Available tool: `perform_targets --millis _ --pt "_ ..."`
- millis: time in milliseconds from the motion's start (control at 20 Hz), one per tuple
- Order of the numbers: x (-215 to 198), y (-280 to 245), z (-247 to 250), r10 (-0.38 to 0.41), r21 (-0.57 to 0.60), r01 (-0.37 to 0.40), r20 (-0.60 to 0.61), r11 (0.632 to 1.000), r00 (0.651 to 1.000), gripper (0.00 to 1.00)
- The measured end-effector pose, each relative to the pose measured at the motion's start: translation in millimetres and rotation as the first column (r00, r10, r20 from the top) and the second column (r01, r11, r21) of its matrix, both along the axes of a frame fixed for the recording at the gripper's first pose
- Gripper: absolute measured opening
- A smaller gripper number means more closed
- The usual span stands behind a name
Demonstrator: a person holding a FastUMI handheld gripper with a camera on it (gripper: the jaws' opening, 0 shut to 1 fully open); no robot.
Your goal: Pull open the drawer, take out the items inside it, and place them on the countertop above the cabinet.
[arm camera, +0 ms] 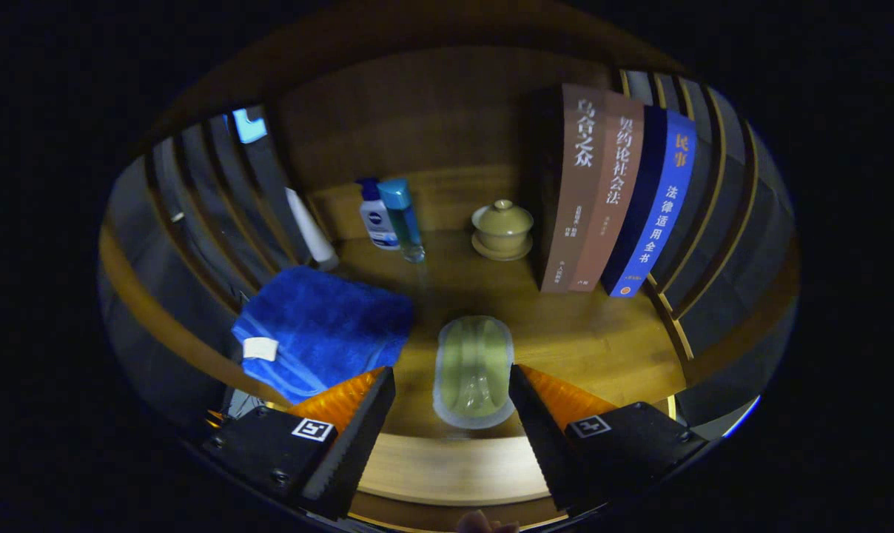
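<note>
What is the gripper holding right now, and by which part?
Nothing is held. The gripper is open, its fingers standing apart on either side of the pale green soap dish lying on the wooden countertop, with gaps showing on both sides.

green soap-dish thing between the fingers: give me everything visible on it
The translucent green oval dish lies flat on the wooden countertop, long axis running away from the gripper. It looks like soft plastic or silicone, with a pale thick rim and a ridged, hollowed inside. Whether it holds anything cannot be told. It sits between the open fingers, a gap on each side, touching neither. The blue towel lies apart, beside it.
</note>
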State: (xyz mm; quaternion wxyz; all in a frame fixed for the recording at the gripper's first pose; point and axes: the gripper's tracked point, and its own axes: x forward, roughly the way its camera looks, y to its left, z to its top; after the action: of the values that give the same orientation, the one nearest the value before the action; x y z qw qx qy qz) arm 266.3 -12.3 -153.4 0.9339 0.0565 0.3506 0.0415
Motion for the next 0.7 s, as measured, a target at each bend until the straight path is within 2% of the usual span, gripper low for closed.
perform_targets --millis 150,250,550,700 --pt "-32.7 7.5 37.6 0.017 0.027 -0.022 0.164 0.999 0.986 0.99" --pt "-57.1 10.9 58.6 0.012 0.038 -0.023 0.285 0.999 0.958 0.99" --pt "-129.9 13.6 95.9 -0.007 0.065 -0.035 0.557 0.997 0.83 1.0" --pt "-165.2 6.7 93.0 -0.002 -0.005 0.007 0.627 1.0 0.779 0.99"
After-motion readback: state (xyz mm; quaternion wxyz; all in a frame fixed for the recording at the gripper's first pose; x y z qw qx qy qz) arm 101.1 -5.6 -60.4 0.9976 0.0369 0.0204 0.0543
